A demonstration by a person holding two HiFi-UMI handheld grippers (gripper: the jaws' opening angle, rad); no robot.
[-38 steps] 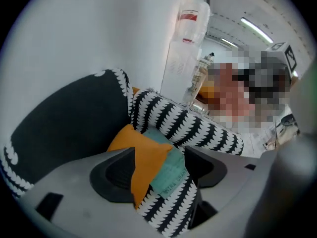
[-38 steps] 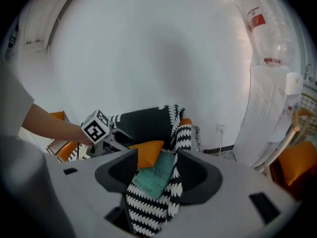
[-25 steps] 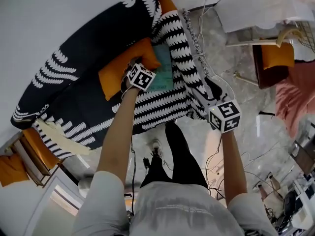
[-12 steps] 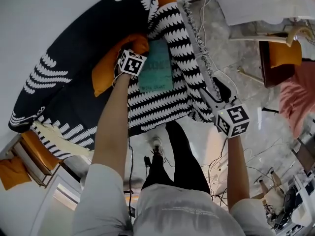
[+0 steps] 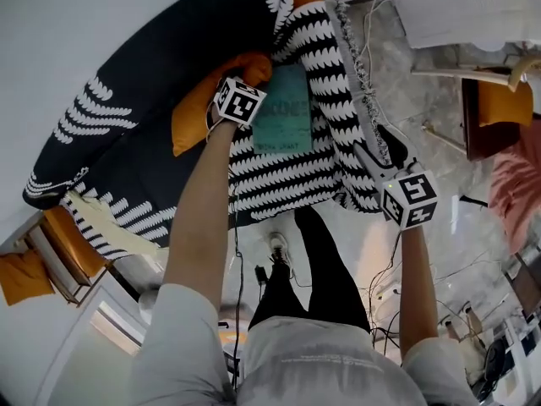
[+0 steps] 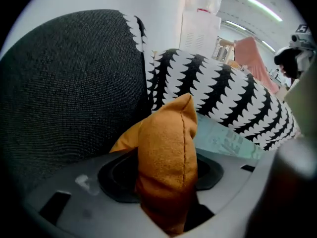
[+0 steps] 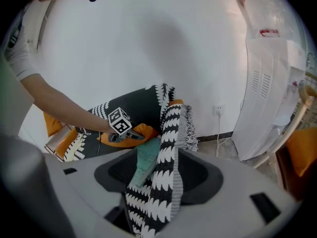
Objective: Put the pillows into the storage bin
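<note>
Early going, by the look: pinching orange pillow (image 6: pixel 166 148) in just-closing left tool (image 6: pixel 166 195), clamping fringed patterned cloth (image 7: pixel 171 143) in right tool (image 7: pixel 158 197). Not yet stowed anywhere.

Seen from above: at upper centre, the left gripper (image 5: pixel 239 101), its jaws just closing in, meets an orange pillow (image 5: pixel 194 112) beside a flat teal sheet (image 5: pixel 283 118). At centre right, the right gripper (image 5: pixel 376 155) grips the edge of black-and-white patterned fabric (image 5: pixel 279 176).

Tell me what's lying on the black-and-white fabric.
An orange pillow and, beside it, a flat teal item. Whatever lies beneath the pillow, the teal item or the fabric folds is covered.
</note>
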